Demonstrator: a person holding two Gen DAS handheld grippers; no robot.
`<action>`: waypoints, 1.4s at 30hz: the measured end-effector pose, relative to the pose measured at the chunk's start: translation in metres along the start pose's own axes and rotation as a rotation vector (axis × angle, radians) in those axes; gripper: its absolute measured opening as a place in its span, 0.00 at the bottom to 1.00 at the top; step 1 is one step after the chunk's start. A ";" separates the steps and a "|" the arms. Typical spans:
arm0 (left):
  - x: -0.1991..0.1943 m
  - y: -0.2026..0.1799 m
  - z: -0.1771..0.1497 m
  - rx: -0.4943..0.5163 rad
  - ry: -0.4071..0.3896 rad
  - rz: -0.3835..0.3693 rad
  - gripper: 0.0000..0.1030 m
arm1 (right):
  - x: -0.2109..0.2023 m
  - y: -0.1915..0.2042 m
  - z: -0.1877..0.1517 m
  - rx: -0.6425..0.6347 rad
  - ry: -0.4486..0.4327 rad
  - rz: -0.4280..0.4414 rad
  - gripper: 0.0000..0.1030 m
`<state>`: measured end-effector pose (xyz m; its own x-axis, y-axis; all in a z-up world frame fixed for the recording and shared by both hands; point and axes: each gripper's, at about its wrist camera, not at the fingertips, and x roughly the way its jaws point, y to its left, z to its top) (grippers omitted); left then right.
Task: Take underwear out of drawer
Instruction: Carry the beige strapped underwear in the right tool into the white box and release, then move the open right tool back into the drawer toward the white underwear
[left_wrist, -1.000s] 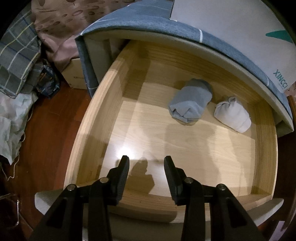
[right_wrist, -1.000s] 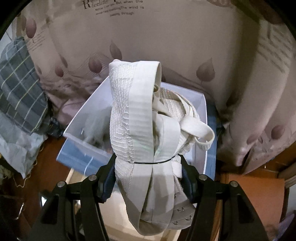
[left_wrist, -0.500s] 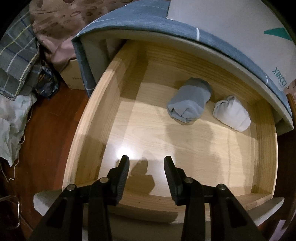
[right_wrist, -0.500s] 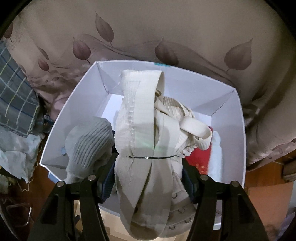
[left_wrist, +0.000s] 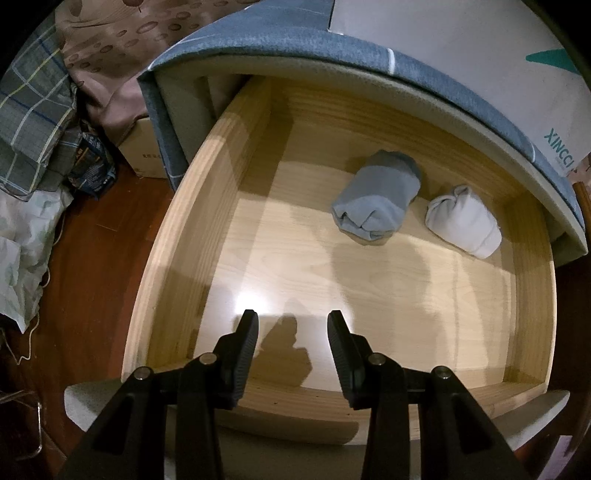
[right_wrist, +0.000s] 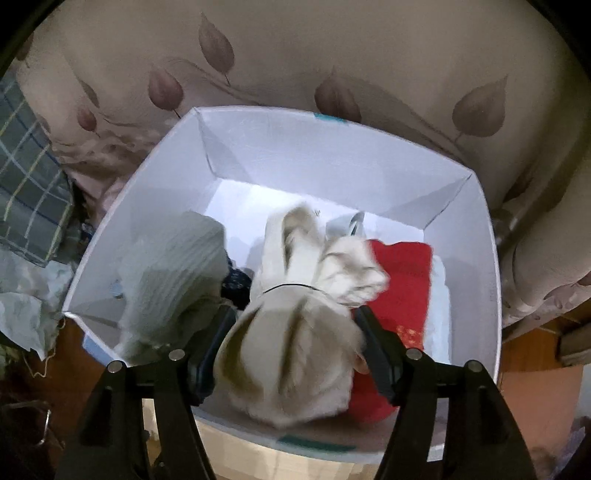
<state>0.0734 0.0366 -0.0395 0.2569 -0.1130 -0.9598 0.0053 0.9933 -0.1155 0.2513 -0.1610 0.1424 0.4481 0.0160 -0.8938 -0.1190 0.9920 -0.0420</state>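
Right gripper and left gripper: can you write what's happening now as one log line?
right gripper: opening, cream bra between jaws, over white box | left gripper: open, empty, above drawer

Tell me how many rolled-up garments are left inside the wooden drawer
2: a grey-blue roll near the drawer's back wall, and a white roll just right of it. Nothing else shows inside.

Dark reddish-brown wooden floor (left_wrist: 92, 266), dimly lit. Blue-grey fabric-covered bed edge (left_wrist: 295, 44). Beige curtain with mauve leaf print (right_wrist: 332, 66) behind. Green-and-grey plaid cloth (left_wrist: 29, 122) heaped beside crumpled white fabric (left_wrist: 18, 251). Small cardboard box (left_wrist: 144, 147) on the floor.
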 end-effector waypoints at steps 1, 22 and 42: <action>0.000 -0.001 0.000 0.000 -0.001 0.003 0.38 | -0.007 0.001 -0.002 -0.006 -0.017 0.012 0.62; -0.004 0.003 -0.003 -0.022 -0.009 0.016 0.38 | -0.051 -0.013 -0.181 -0.241 -0.088 0.122 0.59; -0.008 0.010 -0.004 -0.039 -0.017 0.000 0.38 | 0.075 0.025 -0.221 -0.539 -0.021 -0.014 0.56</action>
<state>0.0676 0.0473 -0.0339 0.2737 -0.1119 -0.9553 -0.0320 0.9916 -0.1254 0.0862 -0.1628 -0.0241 0.4694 0.0114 -0.8829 -0.5486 0.7872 -0.2816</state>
